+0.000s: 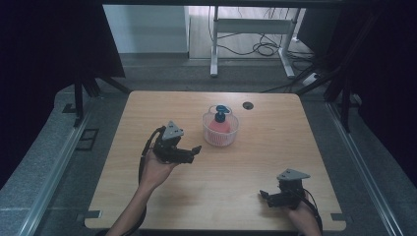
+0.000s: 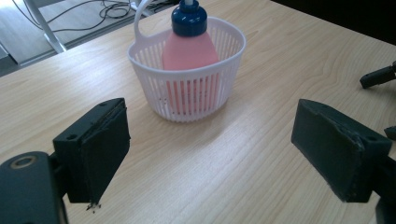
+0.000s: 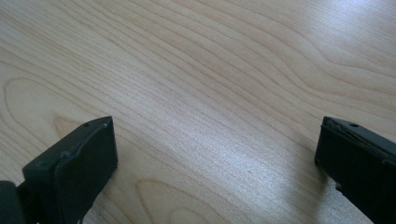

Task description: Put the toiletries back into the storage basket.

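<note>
So your light wooden worktop [image 1: 216,187] has a white slotted plastic basket [image 1: 221,132] sitting a bit back of the middle, closer to the far edge. Standing upright inside it is a pink plastic bottle with a dark blue cap [image 1: 220,120]. There's a small dark round hole [image 1: 248,105] in the worktop near the far edge, just right of the basket. Your left gripper [image 2: 210,149] is just left of the basket, pointed at it, jaws wide apart with nothing between them. Your right gripper [image 3: 215,163] is down by the near right corner, well away from the basket, jaws spread wide too over bare wood.
</note>
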`<state>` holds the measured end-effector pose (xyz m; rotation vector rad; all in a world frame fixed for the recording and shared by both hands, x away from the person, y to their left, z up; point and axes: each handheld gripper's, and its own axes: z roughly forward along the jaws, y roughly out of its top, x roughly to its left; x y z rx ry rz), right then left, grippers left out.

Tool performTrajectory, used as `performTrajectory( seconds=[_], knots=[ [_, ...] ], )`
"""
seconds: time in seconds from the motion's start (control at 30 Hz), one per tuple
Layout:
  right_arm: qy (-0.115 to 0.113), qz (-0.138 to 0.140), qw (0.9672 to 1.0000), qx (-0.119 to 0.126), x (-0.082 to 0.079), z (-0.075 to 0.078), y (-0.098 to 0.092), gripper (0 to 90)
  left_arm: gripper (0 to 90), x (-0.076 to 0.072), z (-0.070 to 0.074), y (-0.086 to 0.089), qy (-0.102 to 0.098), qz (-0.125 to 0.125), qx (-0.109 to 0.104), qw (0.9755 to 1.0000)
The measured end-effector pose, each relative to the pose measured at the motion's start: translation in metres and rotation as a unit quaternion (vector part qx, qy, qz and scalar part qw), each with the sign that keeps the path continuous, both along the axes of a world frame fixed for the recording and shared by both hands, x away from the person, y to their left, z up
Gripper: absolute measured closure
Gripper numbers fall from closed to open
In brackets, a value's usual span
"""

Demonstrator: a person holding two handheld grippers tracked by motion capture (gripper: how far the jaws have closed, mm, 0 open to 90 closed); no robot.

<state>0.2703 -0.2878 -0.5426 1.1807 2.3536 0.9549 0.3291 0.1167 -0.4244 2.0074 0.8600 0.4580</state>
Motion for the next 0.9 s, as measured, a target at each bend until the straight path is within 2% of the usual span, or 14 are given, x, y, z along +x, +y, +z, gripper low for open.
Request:
performTrajectory(
  seconds=[0.5,0.9],
  knots=[
    [-0.001,-0.001,1.0,0.001,0.0,0.0,0.0,0.0,11.3,-0.022,-0.012,0.028,0.011,0.01,-0.007,0.9999],
    [-0.001,-0.001,1.0,0.001,0.0,0.0,0.0,0.0,11.3,-0.037,-0.025,0.048,0.021,0.02,-0.024,0.9993]
  ],
)
